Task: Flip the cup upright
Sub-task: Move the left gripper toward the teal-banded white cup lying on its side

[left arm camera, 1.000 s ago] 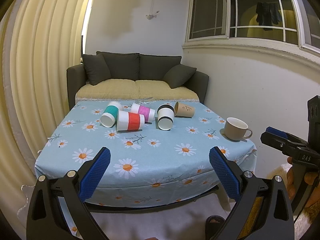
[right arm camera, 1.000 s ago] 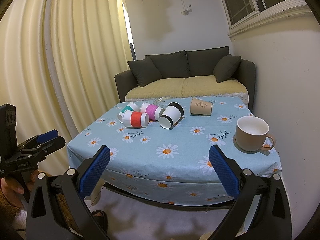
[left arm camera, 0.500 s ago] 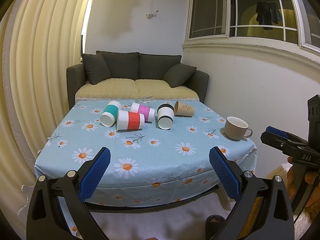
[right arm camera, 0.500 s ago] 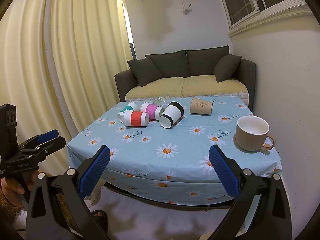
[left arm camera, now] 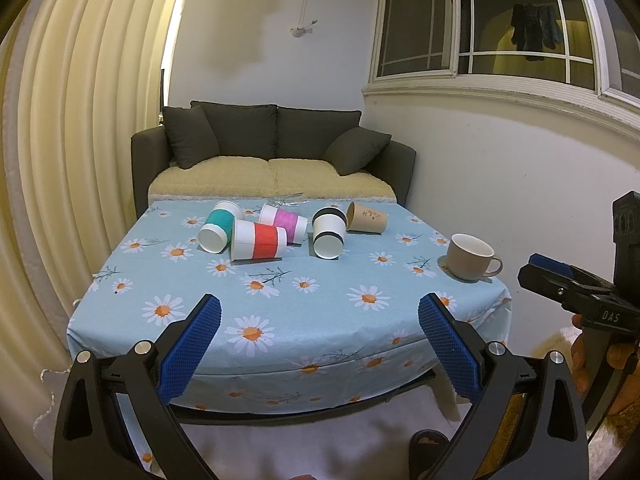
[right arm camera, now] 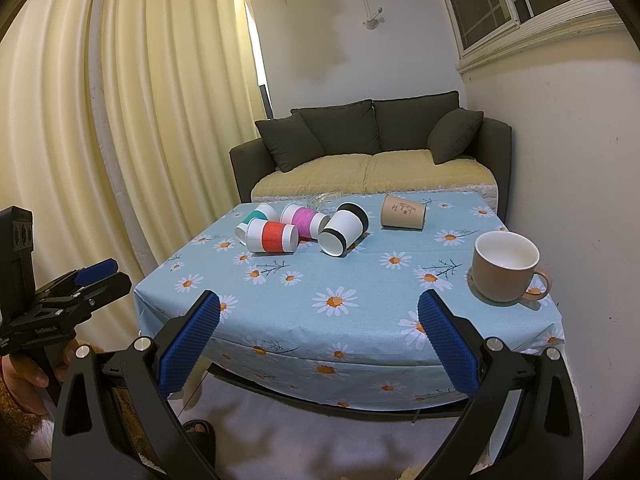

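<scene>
Several paper cups lie on their sides at the far part of the table (left arm camera: 280, 320): a teal-sleeved cup (left arm camera: 218, 228), a red-sleeved cup (left arm camera: 260, 240), a pink-sleeved cup (left arm camera: 284, 220), a black-banded white cup (left arm camera: 329, 232) and a brown cup (left arm camera: 366, 218). They also show in the right wrist view: the red cup (right arm camera: 272, 236), the black-banded cup (right arm camera: 344, 229), the brown cup (right arm camera: 402, 212). My left gripper (left arm camera: 319, 346) is open and empty, short of the table's near edge. My right gripper (right arm camera: 319, 344) is open and empty, also short of the table.
A beige mug (left arm camera: 470, 258) stands upright at the table's right edge; it also shows in the right wrist view (right arm camera: 506, 268). A dark sofa (left arm camera: 272, 152) stands behind the table. Curtains (left arm camera: 80, 140) hang on the left, a wall (left arm camera: 500, 184) on the right.
</scene>
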Demonstrator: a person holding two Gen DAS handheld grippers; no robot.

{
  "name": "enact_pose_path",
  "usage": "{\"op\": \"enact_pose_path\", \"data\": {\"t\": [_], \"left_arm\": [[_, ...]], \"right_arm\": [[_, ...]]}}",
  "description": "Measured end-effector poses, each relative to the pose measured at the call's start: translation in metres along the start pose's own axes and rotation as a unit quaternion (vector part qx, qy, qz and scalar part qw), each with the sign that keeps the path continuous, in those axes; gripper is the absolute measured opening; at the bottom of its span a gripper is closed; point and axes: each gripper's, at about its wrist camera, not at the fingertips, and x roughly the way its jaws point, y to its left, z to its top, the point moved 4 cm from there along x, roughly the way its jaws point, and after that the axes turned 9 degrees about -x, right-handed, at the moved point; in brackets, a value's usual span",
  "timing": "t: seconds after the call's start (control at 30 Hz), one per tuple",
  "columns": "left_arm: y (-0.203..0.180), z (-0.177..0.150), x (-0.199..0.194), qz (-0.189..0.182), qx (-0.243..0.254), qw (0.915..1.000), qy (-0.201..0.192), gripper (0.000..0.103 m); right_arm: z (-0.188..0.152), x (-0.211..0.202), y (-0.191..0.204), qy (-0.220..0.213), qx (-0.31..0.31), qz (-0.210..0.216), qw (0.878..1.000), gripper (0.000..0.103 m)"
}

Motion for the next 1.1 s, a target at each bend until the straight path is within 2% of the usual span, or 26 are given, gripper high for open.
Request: {"op": "enact_pose_path", "data": {"t": [0.33,0.47,0.67,0.77,0.87,1.0,1.1], "left_arm": [[0.0,-0.003,0.003,0.007,-0.001,1.0,0.007,0.097],[0.004,0.001,0.004,0.006,-0.012,0.9998,0.012,0.097],[0.016,0.013,0.018,0.007,-0.021,0.9984,0.051,0.097],[0.022,0.027,0.032,0.012,-0.013,0.9973,0.071,0.097],[0.035,0.049,0.05,0.01,-0.026,0.996,0.084,0.097],[0.058,0.094,0.085,0.025,-0.035,0.9944,0.096,0.097],[0.074,0.121,0.117,0.032,-0.039,0.9913,0.122,0.097]], "right_arm": [[0.001,0.0,0.001,0.002,-0.003,0.001,1.0,0.098],[0.002,0.009,0.005,0.017,-0.005,0.012,1.0,0.098],[0.018,0.031,0.009,0.021,-0.031,0.022,0.999,0.098],[0.032,0.049,0.011,0.022,-0.042,0.033,0.998,0.098],[0.048,0.071,0.014,0.019,-0.056,0.044,0.997,0.098],[0.068,0.106,0.016,0.019,-0.066,0.058,0.996,0.098],[0.083,0.131,0.019,0.025,-0.069,0.07,0.995,0.098]]}}
